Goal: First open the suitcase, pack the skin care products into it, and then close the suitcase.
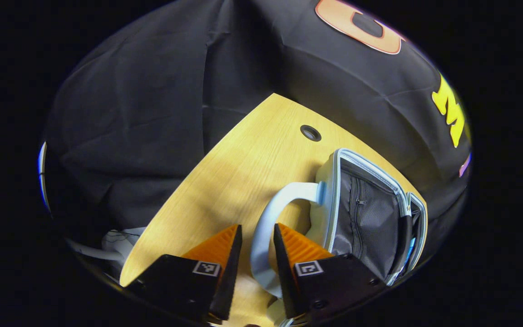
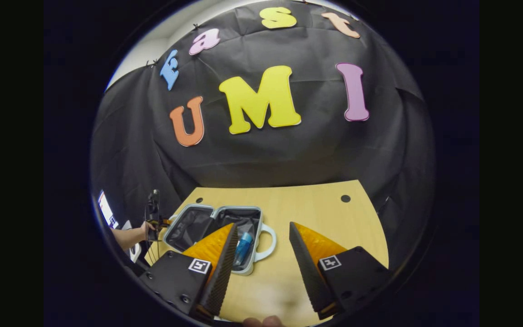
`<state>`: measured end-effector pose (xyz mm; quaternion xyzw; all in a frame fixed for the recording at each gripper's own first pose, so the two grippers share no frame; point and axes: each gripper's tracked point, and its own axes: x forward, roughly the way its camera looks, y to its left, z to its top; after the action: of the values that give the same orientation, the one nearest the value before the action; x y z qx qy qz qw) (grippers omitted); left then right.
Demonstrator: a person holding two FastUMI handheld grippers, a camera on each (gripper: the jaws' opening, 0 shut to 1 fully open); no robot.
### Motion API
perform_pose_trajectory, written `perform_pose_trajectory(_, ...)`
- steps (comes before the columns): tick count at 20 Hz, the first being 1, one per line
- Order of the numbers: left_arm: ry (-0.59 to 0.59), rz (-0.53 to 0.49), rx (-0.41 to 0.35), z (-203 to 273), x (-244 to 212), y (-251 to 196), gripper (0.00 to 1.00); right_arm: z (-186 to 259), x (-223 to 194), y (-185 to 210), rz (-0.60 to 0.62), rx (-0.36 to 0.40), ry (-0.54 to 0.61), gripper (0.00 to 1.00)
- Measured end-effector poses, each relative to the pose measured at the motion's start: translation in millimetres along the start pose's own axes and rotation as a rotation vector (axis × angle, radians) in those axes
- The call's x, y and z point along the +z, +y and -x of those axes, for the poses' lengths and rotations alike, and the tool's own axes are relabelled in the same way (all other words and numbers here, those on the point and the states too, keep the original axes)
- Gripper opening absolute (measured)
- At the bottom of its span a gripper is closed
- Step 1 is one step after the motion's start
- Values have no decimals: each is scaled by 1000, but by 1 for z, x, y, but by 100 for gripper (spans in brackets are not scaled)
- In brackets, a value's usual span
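Note:
The pale blue suitcase [image 2: 239, 271] lies open on the wooden table [image 2: 316, 204], its grey lining showing. A blue skin care bottle [image 2: 243, 247] lies in its right half. In the left gripper view the lid [image 1: 366, 213] stands close on the right. Its curved handle [image 1: 284, 195] runs between the fingers of my left gripper [image 1: 258, 227]. It lies against the right-hand finger, with a strip of table showing on the other side. My right gripper [image 2: 263, 225] hangs wide open above the table in front of the case, holding nothing. In the right gripper view, a hand [image 2: 130, 236] holds the left gripper [image 2: 155, 213] at the case's left end.
Round cable holes [image 2: 345, 198] sit near the table's back edge, one also in the left gripper view [image 1: 310, 133]. White cables [image 1: 116, 240] hang off the table's left side. A lit screen [image 2: 106, 209] stands at far left. The booth's black cloth rises behind the table.

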<state>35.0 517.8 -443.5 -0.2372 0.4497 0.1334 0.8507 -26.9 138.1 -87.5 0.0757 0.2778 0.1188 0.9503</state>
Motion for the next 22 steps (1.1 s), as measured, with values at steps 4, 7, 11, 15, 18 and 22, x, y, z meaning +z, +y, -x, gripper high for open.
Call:
perform_pose_trajectory(4, -9, 48, 5, 4, 3, 0, 19, 1, -4, -2, -20, 3, 2, 69)
perform_pose_trajectory(7, -30, 28, 27, 13, 8, -6, 14, 0, -3, -8, -27, -3, -17, 69)
perform_pose_trajectory(11, -98, -25, 53, 50, 35, -21, 10, 5, -11, -12, -93, 19, -26, 69)
perform_pose_trajectory(15, -173, -92, 25, 107, 65, -66, 8, 17, -16, -29, -68, 13, -63, 64)
perform_pose_trajectory(18, -302, -153, -17, 163, 81, -131, 6, 27, -12, -42, -94, 38, -89, 64)
perform_pose_trajectory(22, -407, -196, -108, 219, 77, -239, 5, 42, -6, -69, -97, 55, -125, 69)
